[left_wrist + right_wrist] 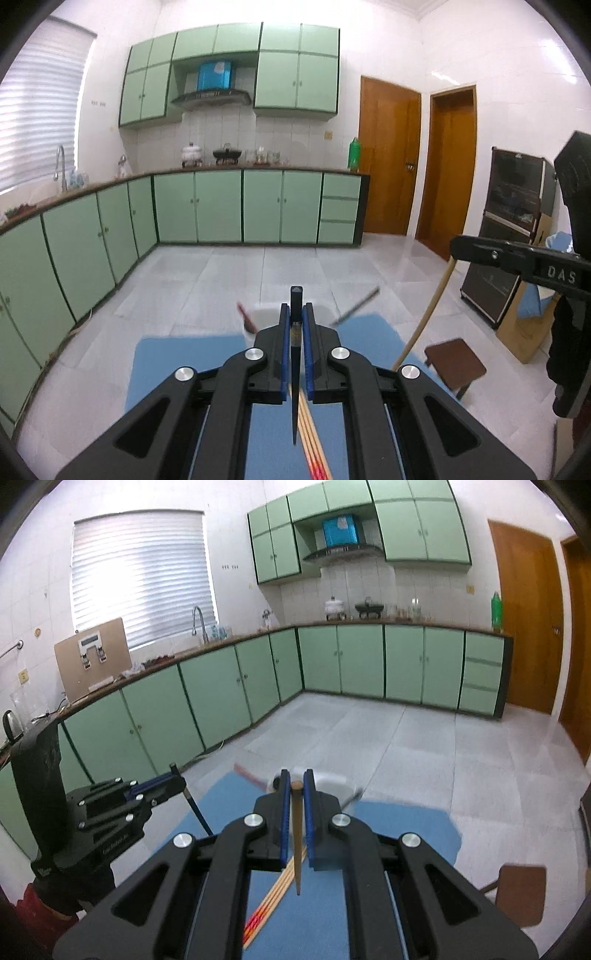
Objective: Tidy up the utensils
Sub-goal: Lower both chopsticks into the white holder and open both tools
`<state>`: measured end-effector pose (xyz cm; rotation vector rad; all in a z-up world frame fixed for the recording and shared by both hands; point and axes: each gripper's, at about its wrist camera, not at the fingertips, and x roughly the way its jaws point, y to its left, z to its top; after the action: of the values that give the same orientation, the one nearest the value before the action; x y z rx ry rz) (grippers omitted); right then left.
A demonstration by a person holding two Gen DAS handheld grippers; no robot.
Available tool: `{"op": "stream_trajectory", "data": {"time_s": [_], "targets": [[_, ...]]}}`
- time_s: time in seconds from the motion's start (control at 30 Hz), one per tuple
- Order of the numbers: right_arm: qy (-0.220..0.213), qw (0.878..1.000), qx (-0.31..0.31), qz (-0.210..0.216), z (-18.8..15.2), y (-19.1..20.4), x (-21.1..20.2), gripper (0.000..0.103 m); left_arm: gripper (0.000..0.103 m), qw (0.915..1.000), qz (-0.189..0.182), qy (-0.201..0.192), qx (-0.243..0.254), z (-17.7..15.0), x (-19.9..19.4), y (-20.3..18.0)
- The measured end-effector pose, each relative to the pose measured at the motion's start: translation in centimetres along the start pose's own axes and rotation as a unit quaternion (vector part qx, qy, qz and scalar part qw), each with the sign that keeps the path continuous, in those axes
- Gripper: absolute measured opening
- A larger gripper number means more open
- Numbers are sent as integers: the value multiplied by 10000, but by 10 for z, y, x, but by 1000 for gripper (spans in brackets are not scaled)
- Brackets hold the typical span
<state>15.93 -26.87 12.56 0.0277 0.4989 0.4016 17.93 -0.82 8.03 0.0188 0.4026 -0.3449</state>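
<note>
My left gripper (pixel 296 314) is shut on a black chopstick (pixel 295 369) and holds it above the blue mat (pixel 177 362). My right gripper (pixel 295 790) is shut on a tan wooden chopstick (pixel 296 842), also above the mat (pixel 399 827). Several wooden chopsticks with red ends (pixel 314 439) lie on the mat below both grippers; they also show in the right wrist view (pixel 273 904). A white holder (pixel 332 784) stands at the mat's far edge with a red-handled utensil (pixel 251 775) and a dark one sticking out. The left gripper shows in the right view (pixel 173 779), the right one in the left view (pixel 458 247).
A brown stool (pixel 456 360) stands to the right of the mat. Green base cabinets (pixel 236 206) line the far wall and left side. Two wooden doors (pixel 388 155) and a dark cabinet (pixel 509 229) are on the right. The floor is grey tile.
</note>
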Motion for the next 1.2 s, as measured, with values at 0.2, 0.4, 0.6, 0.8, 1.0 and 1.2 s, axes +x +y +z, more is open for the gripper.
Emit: {"op": "stream_trajectory", "data": {"time_s": [0.2, 0.4, 0.6, 0.8, 1.0, 1.2], "targets": [[-407, 9988, -174, -224, 55, -7, 13, 6, 7, 9989, 66, -453, 48, 56, 23, 1], [-504, 9974, -214, -477, 81, -17, 50, 6, 7, 9976, 146, -646, -174, 92, 59, 14], [-369, 9976, -110, -571, 79, -29, 93, 6, 7, 9969, 332, -634, -314, 94, 103, 25], [-47, 9979, 43, -647, 59, -36, 125, 6, 7, 9978, 491, -230, -385, 67, 147, 35], [356, 9968, 60, -717, 32, -34, 144, 14, 12, 9985, 367, 202, -339, 36, 160, 32], [226, 9945, 90, -1023, 10, -32, 124, 43, 37, 9988, 378, 148, -270, 23, 124, 28]]}}
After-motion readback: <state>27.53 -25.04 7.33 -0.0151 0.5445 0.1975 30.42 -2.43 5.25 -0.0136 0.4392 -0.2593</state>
